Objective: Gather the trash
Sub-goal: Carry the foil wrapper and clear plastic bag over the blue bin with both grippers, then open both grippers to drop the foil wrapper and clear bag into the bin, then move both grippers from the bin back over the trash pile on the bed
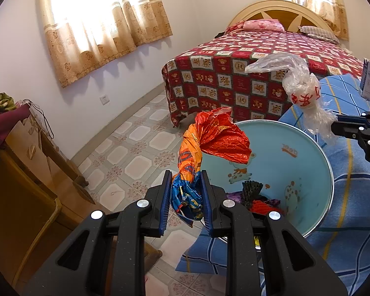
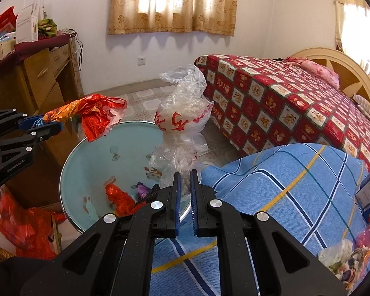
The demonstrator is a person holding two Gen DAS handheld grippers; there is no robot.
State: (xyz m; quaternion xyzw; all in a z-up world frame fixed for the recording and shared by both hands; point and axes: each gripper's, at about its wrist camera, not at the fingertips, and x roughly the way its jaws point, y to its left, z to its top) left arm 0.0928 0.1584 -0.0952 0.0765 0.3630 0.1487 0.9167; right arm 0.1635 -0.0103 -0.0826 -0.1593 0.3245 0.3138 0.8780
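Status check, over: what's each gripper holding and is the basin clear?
Left gripper shut on orange wrapper. Right gripper shut on clear plastic bag. Both above the basin; nothing blocking.

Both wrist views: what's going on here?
A person is collecting trash with two handheld grippers. The left gripper is clamped on a crumpled orange, red and blue foil wrapper, and the right gripper is pinched shut on a clear plastic bag with red print. Both are held over a round light-blue basin with cartoon prints, which sits on a blue checked cloth and already holds a few scraps. Neither piece is released yet.
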